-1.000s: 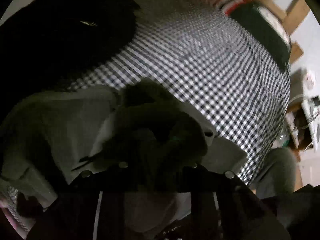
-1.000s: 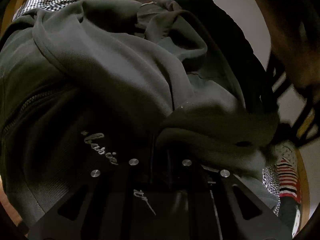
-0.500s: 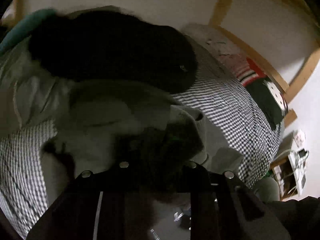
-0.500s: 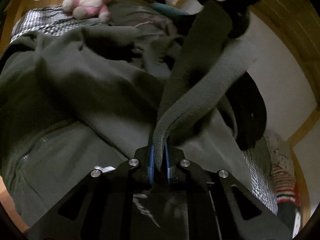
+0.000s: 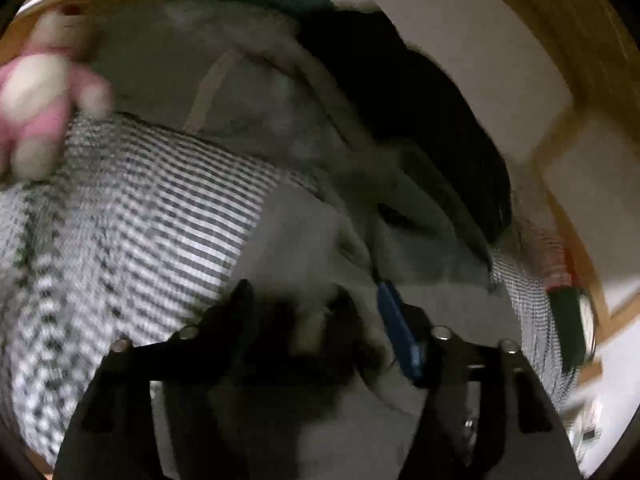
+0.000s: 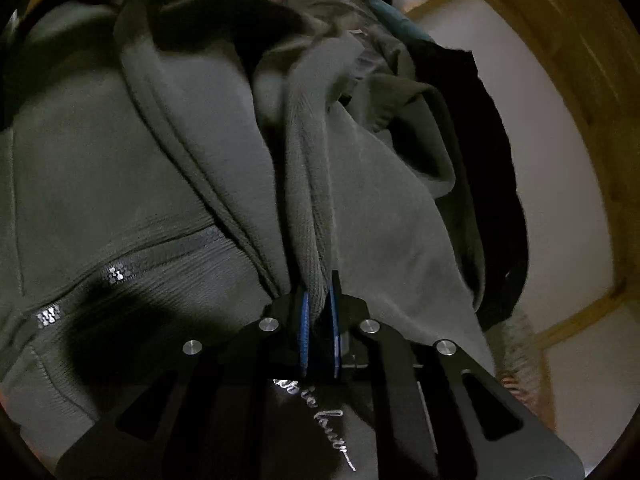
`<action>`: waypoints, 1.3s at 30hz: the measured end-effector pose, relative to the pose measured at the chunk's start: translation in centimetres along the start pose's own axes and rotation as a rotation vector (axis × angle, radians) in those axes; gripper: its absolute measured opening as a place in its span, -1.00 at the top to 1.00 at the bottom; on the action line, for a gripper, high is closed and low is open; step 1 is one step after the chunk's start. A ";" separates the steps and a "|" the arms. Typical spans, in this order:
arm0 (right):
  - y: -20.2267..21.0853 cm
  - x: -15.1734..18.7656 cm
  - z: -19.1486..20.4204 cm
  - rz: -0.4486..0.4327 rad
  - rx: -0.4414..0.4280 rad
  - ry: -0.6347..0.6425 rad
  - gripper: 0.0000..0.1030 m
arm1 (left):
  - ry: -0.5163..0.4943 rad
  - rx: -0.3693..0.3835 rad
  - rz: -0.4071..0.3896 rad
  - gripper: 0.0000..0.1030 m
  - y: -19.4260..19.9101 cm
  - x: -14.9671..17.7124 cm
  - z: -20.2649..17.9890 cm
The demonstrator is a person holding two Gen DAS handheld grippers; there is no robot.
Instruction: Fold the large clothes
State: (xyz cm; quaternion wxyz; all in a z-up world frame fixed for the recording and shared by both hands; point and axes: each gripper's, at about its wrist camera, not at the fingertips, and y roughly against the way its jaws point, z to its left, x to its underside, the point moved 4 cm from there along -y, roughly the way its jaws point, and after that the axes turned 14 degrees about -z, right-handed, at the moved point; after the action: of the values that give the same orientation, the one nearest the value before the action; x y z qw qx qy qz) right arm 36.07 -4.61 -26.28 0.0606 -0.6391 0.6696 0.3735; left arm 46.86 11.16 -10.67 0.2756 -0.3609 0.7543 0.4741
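The olive zip hoodie [image 6: 168, 184] lay bunched on the checked bed [image 5: 132, 220]. The right claw [image 6: 318, 308] stayed clenched on its ribbed hem [image 6: 310, 200]; the left claw [image 5: 316, 300] had released its bunch, so respreading seemed next.

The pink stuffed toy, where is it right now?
In the left wrist view the pink stuffed toy sits blurred at the far left edge, on the checkered bedcover; the right wrist view shows only a sliver of it at the top, beyond the olive green hoodie.
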 end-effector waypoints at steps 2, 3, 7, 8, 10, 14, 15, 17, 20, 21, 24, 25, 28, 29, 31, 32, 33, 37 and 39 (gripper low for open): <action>0.0 -0.2 0.3 0.009 0.018 0.021 0.82 | 0.063 -0.014 -0.057 -0.34 2.3 -1.6 1.0; 0.1 -0.5 0.6 0.010 0.034 0.041 0.82 | 0.092 0.030 -0.062 -0.49 3.1 -2.2 0.5; 0.6 -0.5 0.5 0.015 0.038 0.032 0.81 | 0.018 0.220 0.038 -0.72 2.1 -1.2 -6.1; 0.8 -0.4 0.4 0.011 0.029 0.022 0.81 | -0.046 0.251 0.065 -0.73 0.9 -0.2 -8.6; 1.3 -0.2 0.0 0.003 0.007 -0.009 0.81 | -0.141 0.218 0.107 -0.73 -1.6 1.8 -11.1; 2.1 0.5 -1.3 -0.002 -0.075 -0.136 0.78 | -0.146 0.188 0.254 -0.73 -7.9 6.5 -12.3; 2.2 0.6 -1.8 -0.007 -0.089 -0.165 0.66 | -0.163 0.151 0.257 -0.73 -8.9 7.4 -11.8; 3.6 0.6 -3.9 -0.050 -0.191 -0.338 0.52 | -0.191 0.057 0.251 -0.74 -9.9 8.5 -10.2; 4.9 1.3 -8.6 -0.098 -0.236 -0.596 0.06 | -0.208 -0.001 0.215 -0.73 -9.9 10.0 -7.4; 4.9 1.7 -10.6 -0.102 -0.230 -0.684 -0.14 | -0.239 -0.003 0.202 -0.73 -9.8 10.3 -7.3; 2.0 4.7 -15.9 0.023 -0.131 -0.878 -0.37 | -0.338 -0.017 0.169 -0.73 -9.4 11.4 -7.8; -0.9 6.7 -16.3 0.184 -0.120 -0.869 -0.36 | -0.364 -0.031 0.160 -0.73 -9.6 11.5 -7.9; -4.8 11.0 -14.7 0.411 -0.202 -0.825 -0.30 | -0.375 -0.054 0.136 -0.73 -9.2 11.5 -7.1; -4.1 11.3 -14.6 0.370 -0.216 -0.810 -0.30 | -0.378 -0.058 0.133 -0.73 -9.3 11.7 -7.0; -2.7 12.2 -15.2 0.362 -0.181 -0.755 -0.30 | -0.386 -0.060 0.132 -0.74 -9.8 12.1 -7.5; -2.2 13.3 -16.3 0.374 -0.131 -0.769 -0.39 | -0.388 -0.061 0.131 -0.74 -10.2 11.9 -7.2; -1.6 14.4 -17.6 0.379 -0.084 -0.817 -0.56 | -0.393 -0.063 0.130 -0.74 -10.3 12.0 -7.3; 0.4 15.9 -22.2 0.338 0.051 -1.017 -0.42 | -0.420 -0.083 0.110 -0.75 -10.1 12.1 -7.7; 0.0 13.9 -22.0 0.290 0.034 -0.997 -0.43 | -0.441 -0.097 0.096 -0.76 -9.9 12.4 -7.8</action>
State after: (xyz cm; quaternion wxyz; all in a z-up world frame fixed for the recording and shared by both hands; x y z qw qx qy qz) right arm 42.34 -28.62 -18.33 0.3303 -0.2833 0.6470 0.6261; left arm 47.00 -2.34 -22.14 0.3933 -0.2249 0.6686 0.5896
